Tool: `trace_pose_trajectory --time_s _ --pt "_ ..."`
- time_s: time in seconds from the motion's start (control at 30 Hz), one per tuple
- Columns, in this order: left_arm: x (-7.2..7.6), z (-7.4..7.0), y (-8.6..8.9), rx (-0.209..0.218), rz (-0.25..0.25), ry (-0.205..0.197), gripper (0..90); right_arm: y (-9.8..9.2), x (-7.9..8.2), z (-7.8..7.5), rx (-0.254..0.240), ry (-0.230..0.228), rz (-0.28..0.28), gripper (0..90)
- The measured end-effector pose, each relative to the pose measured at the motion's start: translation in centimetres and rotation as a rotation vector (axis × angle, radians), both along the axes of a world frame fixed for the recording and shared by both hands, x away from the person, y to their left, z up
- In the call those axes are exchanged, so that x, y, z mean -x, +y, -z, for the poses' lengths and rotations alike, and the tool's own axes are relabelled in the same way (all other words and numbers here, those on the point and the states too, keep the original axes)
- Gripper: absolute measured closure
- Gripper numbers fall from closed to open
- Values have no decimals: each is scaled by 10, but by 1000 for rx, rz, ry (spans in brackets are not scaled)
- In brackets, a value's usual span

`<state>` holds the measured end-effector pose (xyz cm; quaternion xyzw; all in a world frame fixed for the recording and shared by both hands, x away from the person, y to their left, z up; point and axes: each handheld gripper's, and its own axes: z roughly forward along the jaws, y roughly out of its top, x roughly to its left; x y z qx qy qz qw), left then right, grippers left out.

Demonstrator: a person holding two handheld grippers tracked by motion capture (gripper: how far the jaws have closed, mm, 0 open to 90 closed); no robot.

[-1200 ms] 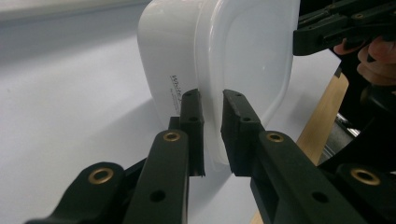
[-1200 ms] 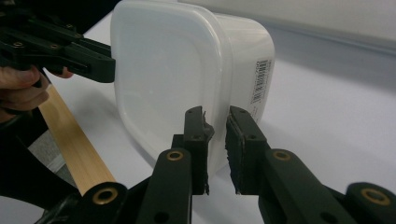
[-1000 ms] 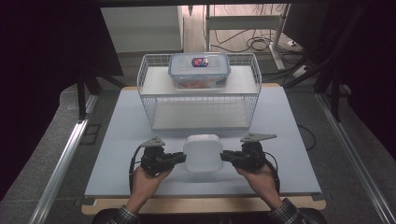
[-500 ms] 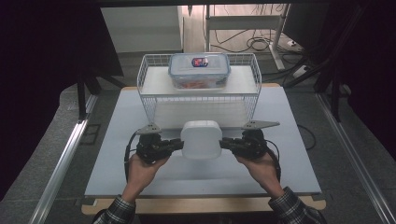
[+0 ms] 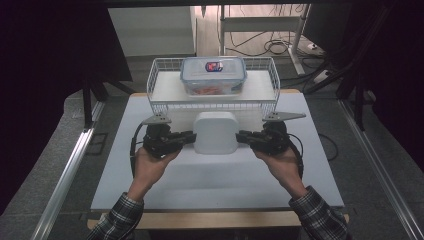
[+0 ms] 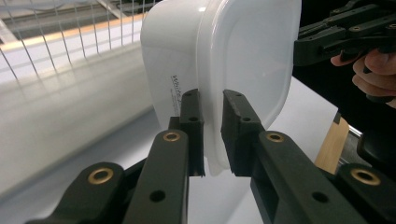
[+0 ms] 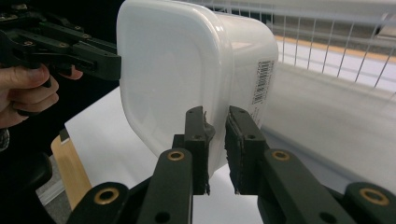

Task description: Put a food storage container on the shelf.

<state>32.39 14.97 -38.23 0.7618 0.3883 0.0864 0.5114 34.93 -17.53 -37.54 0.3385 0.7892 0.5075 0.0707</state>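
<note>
A white lidded plastic container (image 5: 216, 132) hangs in the air above the white table (image 5: 200, 180), just in front of the wire rack (image 5: 165, 87). My left gripper (image 5: 190, 137) is shut on the rim at its left side, and my right gripper (image 5: 241, 136) is shut on the rim at its right side. In the left gripper view the jaws (image 6: 212, 135) pinch the edge of the container (image 6: 224, 60), with the other gripper (image 6: 345, 32) beyond it. In the right gripper view the jaws (image 7: 215, 140) clamp the container's (image 7: 187, 70) lip, and the left gripper (image 7: 70, 46) holds the far side.
On the rack's upper shelf sits a clear box with a blue-rimmed lid (image 5: 213, 75) and something red inside. The rack's lower level opens toward me behind the held container. A wooden edge (image 5: 210, 220) borders the table's front.
Both hands have risen together with the white container, lifting it off the table and carrying it a little toward the rack. Both grips are unchanged.
</note>
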Motion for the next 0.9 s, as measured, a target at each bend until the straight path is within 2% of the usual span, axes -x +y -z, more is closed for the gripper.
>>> trace_pose_trajectory --time_s 0.07,0.37,0.6,0.9 --pt "-3 -7 0 1 -3 -7 794 0 -4 -8 -6 -8 0 791" --pt "-13 -25 3 9 -8 -22 794 2 -14 -24 -28 -20 2 792" --pt "-20 -47 5 -5 -18 -50 794 4 -24 -41 -43 -38 2 792" --pt "-28 -61 6 0 -32 -66 793 7 -35 -58 -49 -56 9 791"
